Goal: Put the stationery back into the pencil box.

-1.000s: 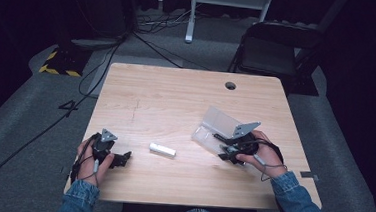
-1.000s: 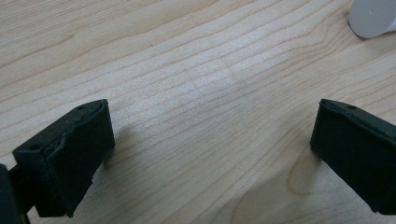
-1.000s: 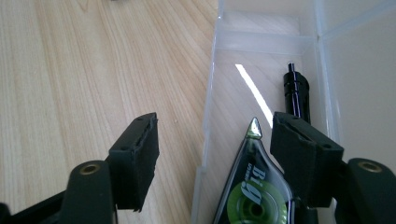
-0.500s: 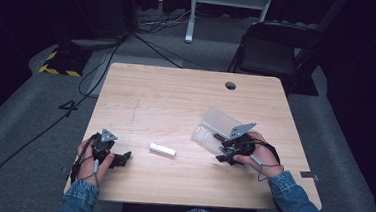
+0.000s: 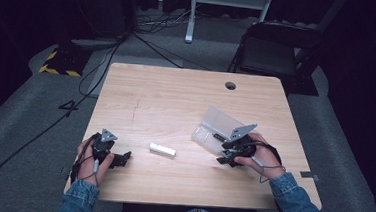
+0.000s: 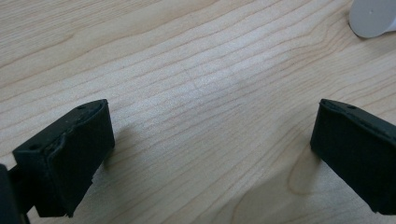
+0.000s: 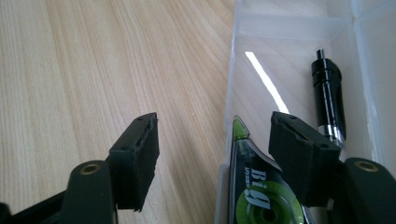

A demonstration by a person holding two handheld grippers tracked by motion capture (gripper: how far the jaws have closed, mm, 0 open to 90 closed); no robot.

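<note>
We see a pale wooden surface (image 5: 176,100) with a round hole (image 5: 230,85) near its far edge. A small white stick (image 5: 162,150) lies on it near the front, and to its right rests an open clear plastic case (image 5: 214,130) holding a black pen (image 7: 328,95) and a green tape roller (image 7: 259,196).

- I'm reading "BiG" in white letters on the green tape dispenser (image 7: 254,196) lying in the clear plastic box (image 7: 289,28), seen in the right gripper view.
- Smaller print beside it is staying too blurred for me to read.
- I'm seeing a "4" marked on the grey floor (image 5: 69,107) left of the table.
</note>
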